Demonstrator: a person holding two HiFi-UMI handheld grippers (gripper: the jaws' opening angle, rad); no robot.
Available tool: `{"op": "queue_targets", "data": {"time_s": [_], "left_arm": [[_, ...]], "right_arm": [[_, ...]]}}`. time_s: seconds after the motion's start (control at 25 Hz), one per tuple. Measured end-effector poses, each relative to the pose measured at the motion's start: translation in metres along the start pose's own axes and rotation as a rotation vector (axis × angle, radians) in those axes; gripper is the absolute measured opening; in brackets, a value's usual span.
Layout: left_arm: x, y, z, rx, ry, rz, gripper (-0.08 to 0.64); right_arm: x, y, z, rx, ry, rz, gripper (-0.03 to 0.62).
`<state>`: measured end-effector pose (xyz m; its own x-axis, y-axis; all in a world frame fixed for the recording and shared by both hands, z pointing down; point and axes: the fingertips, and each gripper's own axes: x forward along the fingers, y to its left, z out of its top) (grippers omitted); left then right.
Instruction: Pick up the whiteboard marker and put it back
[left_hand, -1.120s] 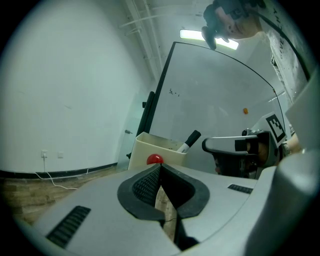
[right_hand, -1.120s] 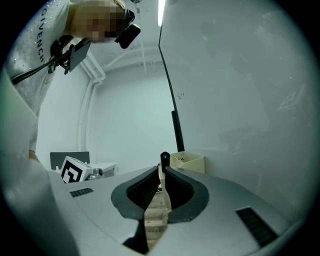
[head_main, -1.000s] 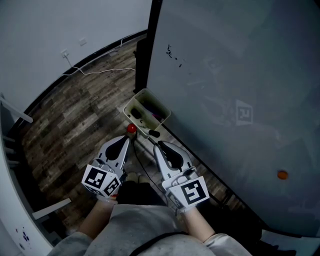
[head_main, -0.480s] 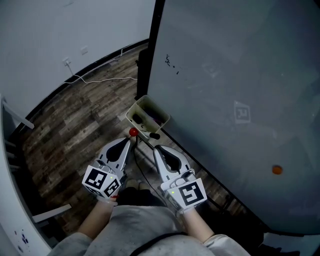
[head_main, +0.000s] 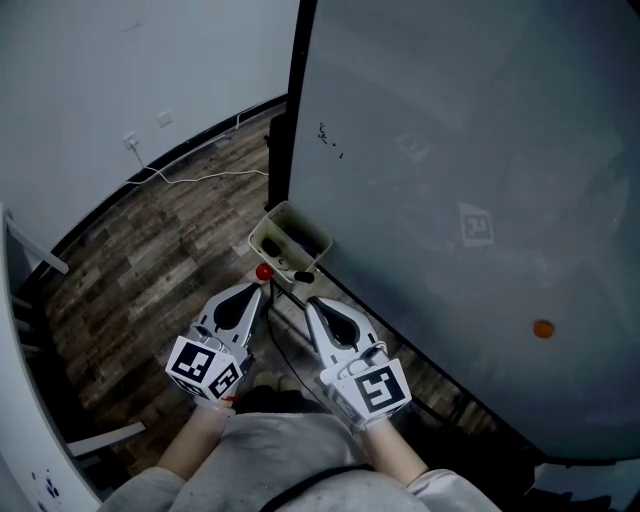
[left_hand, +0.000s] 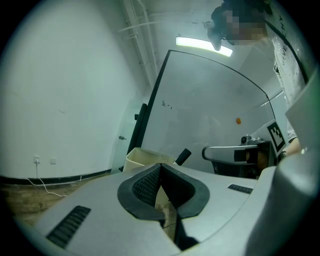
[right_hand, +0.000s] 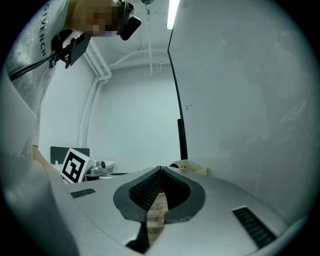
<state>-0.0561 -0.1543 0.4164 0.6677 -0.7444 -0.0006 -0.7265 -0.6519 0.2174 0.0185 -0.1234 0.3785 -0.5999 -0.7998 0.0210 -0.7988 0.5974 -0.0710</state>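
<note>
A beige tray (head_main: 268, 230) hangs at the lower left corner of the whiteboard (head_main: 450, 150). Dark things lie inside it. The end of a black marker (head_main: 303, 276) sticks out at its near corner, also seen in the left gripper view as the black marker (left_hand: 183, 156) beside the tray (left_hand: 142, 156). A small red round thing (head_main: 263, 271) sits just past my left gripper (head_main: 259, 286). My left gripper (left_hand: 160, 165) is shut with nothing in it. Beside it my right gripper (head_main: 305, 300) points at the tray, and my right gripper (right_hand: 161, 169) is shut and empty.
The whiteboard's black frame post (head_main: 292, 110) rises to the left of the tray. An orange dot (head_main: 542, 328) sticks on the board at the right. A white cable (head_main: 200, 178) lies on the wooden floor below a wall socket (head_main: 130, 142).
Both grippers stay side by side in front of the tray. The left one has risen slightly. The head view has shifted a little, so the board's marks sit higher in the picture.
</note>
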Motion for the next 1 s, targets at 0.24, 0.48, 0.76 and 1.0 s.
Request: {"op": "queue_targets", "data": {"time_s": [0.24, 0.48, 0.76, 1.0], "left_arm": [[-0.0016, -0.0026, 0.0061, 0.017, -0.003, -0.015, 0.015], [-0.0034, -0.0026, 0.0077, 0.017, 0.006, -0.021, 0.015], [-0.0019, -0.0021, 0.0084, 0.031, -0.007, -0.043, 0.015], [-0.0023, -0.0016, 0.0091, 0.029, -0.009, -0.04, 0.015]], "right_arm": [[-0.0008, 0.0032, 0.0026, -0.005, 0.001, 0.005, 0.02], [0.0005, 0.006, 0.0001, -0.006, 0.02, 0.012, 0.02], [0.0034, 0.0062, 0.0063, -0.013, -0.008, 0.01, 0.02], [0.0036, 0.0097, 0.0067, -0.018, -0.01, 0.017, 0.02]]}}
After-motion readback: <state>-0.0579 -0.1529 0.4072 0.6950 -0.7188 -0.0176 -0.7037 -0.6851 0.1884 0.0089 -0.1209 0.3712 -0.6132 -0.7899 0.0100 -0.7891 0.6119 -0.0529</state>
